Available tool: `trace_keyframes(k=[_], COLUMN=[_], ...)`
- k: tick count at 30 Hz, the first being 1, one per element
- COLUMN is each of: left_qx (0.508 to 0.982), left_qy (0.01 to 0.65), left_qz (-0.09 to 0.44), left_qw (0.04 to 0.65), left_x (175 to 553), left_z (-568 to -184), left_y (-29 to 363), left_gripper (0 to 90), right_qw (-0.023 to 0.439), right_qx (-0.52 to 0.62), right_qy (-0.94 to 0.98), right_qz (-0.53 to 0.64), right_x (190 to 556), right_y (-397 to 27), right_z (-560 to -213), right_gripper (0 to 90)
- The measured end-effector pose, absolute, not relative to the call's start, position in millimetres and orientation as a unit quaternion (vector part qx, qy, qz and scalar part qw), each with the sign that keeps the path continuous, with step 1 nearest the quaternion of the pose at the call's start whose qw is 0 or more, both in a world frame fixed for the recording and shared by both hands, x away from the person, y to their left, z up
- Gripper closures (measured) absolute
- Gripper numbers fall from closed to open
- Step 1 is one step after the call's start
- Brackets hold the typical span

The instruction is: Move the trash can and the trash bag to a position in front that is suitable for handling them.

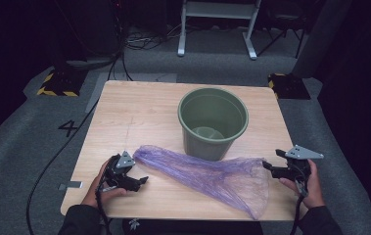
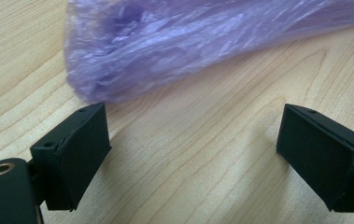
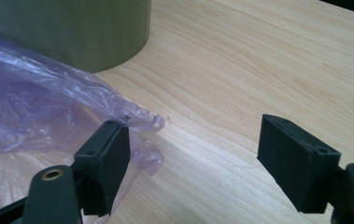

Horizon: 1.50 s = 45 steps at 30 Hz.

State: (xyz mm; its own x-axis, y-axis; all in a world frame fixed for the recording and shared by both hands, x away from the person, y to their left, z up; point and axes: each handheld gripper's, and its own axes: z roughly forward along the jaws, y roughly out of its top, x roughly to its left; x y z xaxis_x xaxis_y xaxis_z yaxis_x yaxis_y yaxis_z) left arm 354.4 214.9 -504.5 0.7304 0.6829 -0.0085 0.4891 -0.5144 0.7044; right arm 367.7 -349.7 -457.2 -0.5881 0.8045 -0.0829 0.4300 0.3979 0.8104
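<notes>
Translucent purple crinkled plastic bag [image 1: 207, 175]: lies flattened on the table just before the round green plastic bin [image 1: 213, 121]. Left gripper [image 1: 141, 181] and right gripper [image 1: 267, 166] flank it, jaws spread, holding nothing.

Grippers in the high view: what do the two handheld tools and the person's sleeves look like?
Both are black handheld tools. The left claw and the right claw each carry a grey three-cornered plate on top and trail a black cable. Up close, the flat rectangular black pads have small screw holes and a brass-coloured fitting at the base. The sleeves are dark.
</notes>
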Motion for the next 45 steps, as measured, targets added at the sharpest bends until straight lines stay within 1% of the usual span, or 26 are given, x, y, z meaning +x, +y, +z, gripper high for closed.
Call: trace_keyframes(k=[5, 10, 11, 14, 15, 16, 18, 20, 21, 23, 24, 26, 28, 32, 33, 34, 36, 38, 41, 42, 43, 45], left_qx=[0.859, 0.858, 0.858, 0.858, 0.858, 0.858, 0.858, 0.858, 0.858, 0.859, 0.859, 0.861, 0.861, 0.865, 0.866, 0.866, 0.868, 0.868, 0.866, 0.865, 0.865, 0.867], left_qy=[0.344, 0.345, 0.345, 0.346, 0.346, 0.346, 0.345, 0.345, 0.343, 0.342, 0.342, 0.336, 0.336, 0.329, 0.327, 0.325, 0.318, 0.317, 0.311, 0.311, 0.309, 0.3], left_qz=[0.137, 0.139, 0.139, 0.139, 0.139, 0.139, 0.139, 0.139, 0.139, 0.138, 0.138, 0.139, 0.138, 0.134, 0.133, 0.134, 0.132, 0.131, 0.127, 0.126, 0.125, 0.128], left_qw=[0.355, 0.355, 0.355, 0.355, 0.355, 0.355, 0.355, 0.356, 0.355, 0.355, 0.356, 0.355, 0.357, 0.355, 0.355, 0.356, 0.357, 0.358, 0.37, 0.374, 0.376, 0.376], left_x=[353.9, 353.4, 353.4, 353.2, 353.2, 353.2, 353.2, 353.5, 353.7, 353.9, 353.7, 353.8, 353.3, 353.0, 353.1, 353.3, 353.7, 354.9, 358.8, 359.9, 360.9, 361.9], left_z=[-504.4, -504.4, -504.4, -504.4, -504.4, -504.4, -504.3, -504.4, -504.3, -504.2, -504.3, -503.7, -503.4, -501.4, -501.1, -501.0, -500.7, -500.0, -497.8, -497.1, -496.4, -495.5], left_y=[214.5, 214.1, 214.1, 214.0, 214.0, 214.0, 214.0, 213.6, 213.4, 212.6, 211.9, 210.7, 208.8, 204.6, 202.7, 201.4, 198.2, 195.5, 194.1, 193.4, 192.7, 190.9], left_gripper=[9.1, 9.1, 9.1, 9.2, 9.2, 9.2, 9.3, 9.4, 9.5, 9.5, 9.5, 10.6, 12.1, 16.5, 18.5, 19.3, 19.4, 18.7, 19.1, 19.1, 19.2, 23.2], right_qw=[0.236, 0.234, 0.242, 0.267, 0.274, 0.279, 0.285, 0.299, 0.295, 0.276, 0.266, 0.247, 0.23, 0.206, 0.194, 0.169, 0.134, 0.129, 0.124, 0.125, 0.128, 0.133], right_qx=[0.38, 0.39, 0.392, 0.407, 0.41, 0.409, 0.404, 0.405, 0.407, 0.407, 0.402, 0.389, 0.383, 0.364, 0.361, 0.357, 0.347, 0.333, 0.335, 0.334, 0.335, 0.331], right_qy=[0.817, 0.807, 0.803, 0.791, 0.787, 0.785, 0.78, 0.773, 0.771, 0.776, 0.783, 0.801, 0.814, 0.837, 0.839, 0.841, 0.845, 0.855, 0.861, 0.863, 0.863, 0.865], right_qz=[0.364, 0.377, 0.378, 0.372, 0.371, 0.373, 0.382, 0.386, 0.391, 0.395, 0.393, 0.382, 0.371, 0.353, 0.358, 0.369, 0.384, 0.376, 0.361, 0.358, 0.355, 0.354], right_x=[365.6, 370.4, 372.4, 377.3, 378.4, 378.3, 376.7, 374.9, 374.8, 375.6, 375.6, 373.6, 370.8, 361.5, 359.5, 357.3, 354.7, 351.7, 353.5, 354.8, 355.7, 356.9], right_y=[-349.8, -350.1, -349.9, -351.4, -352.5, -353.7, -356.3, -358.1, -359.0, -359.6, -359.3, -357.8, -357.2, -357.7, -358.5, -359.1, -358.4, -355.4, -352.1, -350.8, -349.8, -348.0], right_z=[-454.8, -459.8, -461.7, -464.1, -464.0, -463.5, -461.1, -458.9, -458.3, -457.5, -457.3, -457.8, -458.9, -459.6, -459.0, -458.3, -457.9, -459.9, -470.8, -475.3, -478.9, -483.9], right_gripper=[24.1, 25.7, 27.4, 36.1, 44.6, 51.0, 59.1, 58.5, 53.3, 40.0, 35.3, 29.4, 26.3, 24.3, 24.6, 24.9, 24.9, 26.1, 31.5, 34.8, 40.4, 52.3])
